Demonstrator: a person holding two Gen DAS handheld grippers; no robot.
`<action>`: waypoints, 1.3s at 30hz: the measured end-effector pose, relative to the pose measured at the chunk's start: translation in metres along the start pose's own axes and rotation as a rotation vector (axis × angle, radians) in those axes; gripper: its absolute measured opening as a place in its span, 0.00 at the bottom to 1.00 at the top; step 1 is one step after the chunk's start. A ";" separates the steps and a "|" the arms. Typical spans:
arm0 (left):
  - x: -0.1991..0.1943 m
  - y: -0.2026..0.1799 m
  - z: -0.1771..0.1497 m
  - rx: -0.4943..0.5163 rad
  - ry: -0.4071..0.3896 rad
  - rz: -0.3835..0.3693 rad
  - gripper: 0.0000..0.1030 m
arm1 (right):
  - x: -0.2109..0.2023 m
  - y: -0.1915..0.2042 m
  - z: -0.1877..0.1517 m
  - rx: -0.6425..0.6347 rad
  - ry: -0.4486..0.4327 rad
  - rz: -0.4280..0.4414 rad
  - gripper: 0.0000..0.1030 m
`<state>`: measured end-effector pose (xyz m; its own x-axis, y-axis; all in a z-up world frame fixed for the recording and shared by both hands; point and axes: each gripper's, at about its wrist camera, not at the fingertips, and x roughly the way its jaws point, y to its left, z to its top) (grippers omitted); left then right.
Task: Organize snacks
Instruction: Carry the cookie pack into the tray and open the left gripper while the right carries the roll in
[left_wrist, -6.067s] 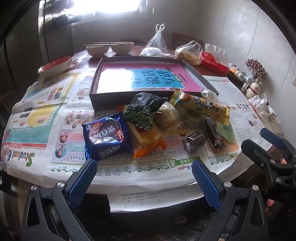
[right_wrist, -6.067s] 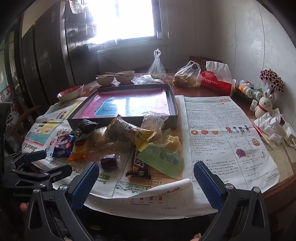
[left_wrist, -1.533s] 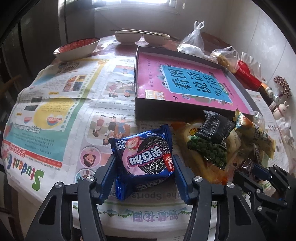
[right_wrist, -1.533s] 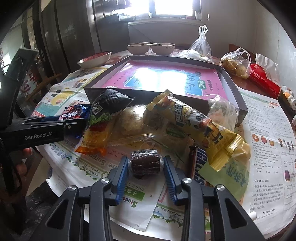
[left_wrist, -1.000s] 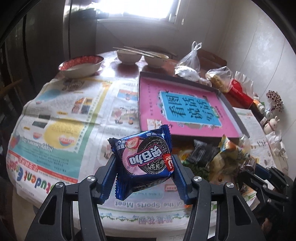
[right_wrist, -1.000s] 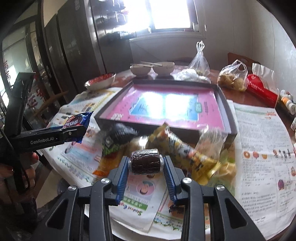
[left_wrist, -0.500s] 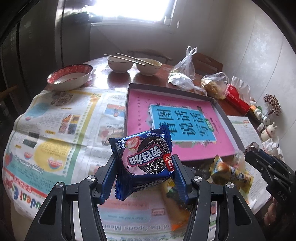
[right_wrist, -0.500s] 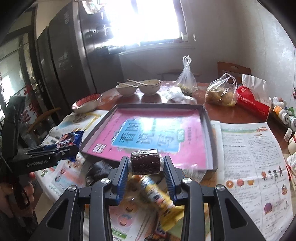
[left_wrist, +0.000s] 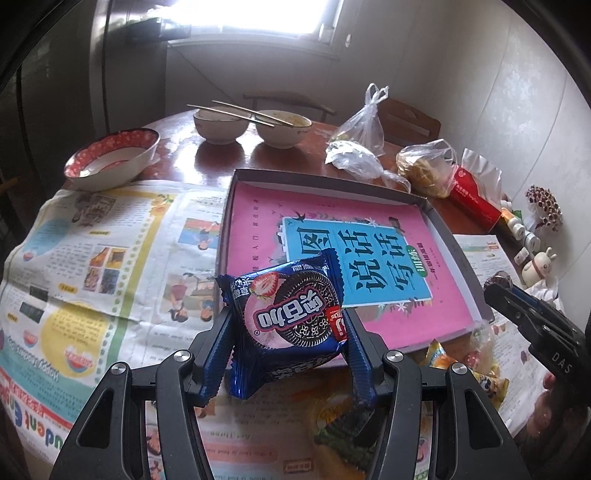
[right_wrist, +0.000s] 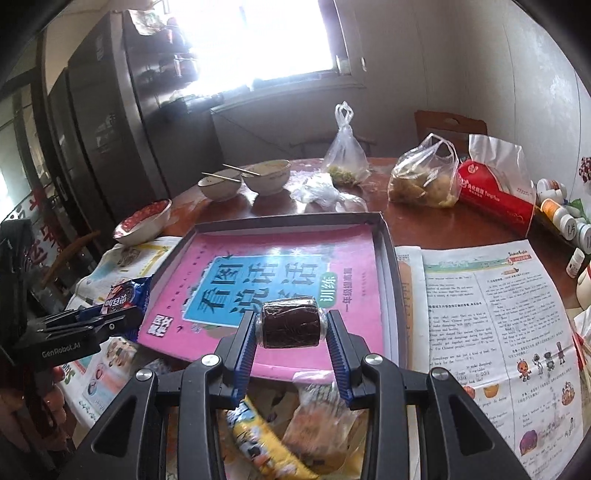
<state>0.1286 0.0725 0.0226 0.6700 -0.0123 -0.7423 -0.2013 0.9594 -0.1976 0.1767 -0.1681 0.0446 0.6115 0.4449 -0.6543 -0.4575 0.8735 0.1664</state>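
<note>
Both grippers have carried their loads up off the newspaper and forward since the earlier frames, so each snack now hangs over the near end of the box instead of by the pile. Clamped between the blue pads of the left gripper (left_wrist: 286, 328) is one blue cookie packet (left_wrist: 291, 317), tilted, over the near left corner of the dark shallow box (left_wrist: 448, 236). Jaws of the right gripper (right_wrist: 290, 334) are closed on one small dark brown wrapped roll (right_wrist: 290, 324), held level over the near middle of that box, above the pink book cover (right_wrist: 280, 280) lining its floor. Nothing lies on the cover. Remaining snacks (right_wrist: 291, 435) sit heaped on the newspaper (left_wrist: 110, 258) just near of the box; a yellow wrapper and a clear-wrapped piece can be told, the rest is hidden behind the fingers. At the far side of the round table (right_wrist: 417, 221) stand two pale bowls (left_wrist: 251, 127) with chopsticks across them, one red-patterned bowl (left_wrist: 110, 157) to the far left, and three tied plastic bags (right_wrist: 424, 177). A person's hand (right_wrist: 51, 380) shows at the left under the other tool.
</note>
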 end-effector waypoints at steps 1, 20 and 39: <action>0.002 0.000 0.001 0.001 0.004 0.000 0.57 | 0.004 -0.002 0.001 0.005 0.007 -0.006 0.37; 0.041 -0.016 0.007 0.039 0.074 0.006 0.57 | 0.040 -0.032 -0.002 0.071 0.112 -0.047 0.37; 0.054 -0.022 0.006 0.053 0.113 0.010 0.58 | 0.048 -0.039 -0.007 0.085 0.173 -0.089 0.38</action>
<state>0.1737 0.0525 -0.0095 0.5825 -0.0320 -0.8122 -0.1672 0.9731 -0.1582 0.2194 -0.1821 0.0016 0.5236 0.3312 -0.7849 -0.3464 0.9245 0.1590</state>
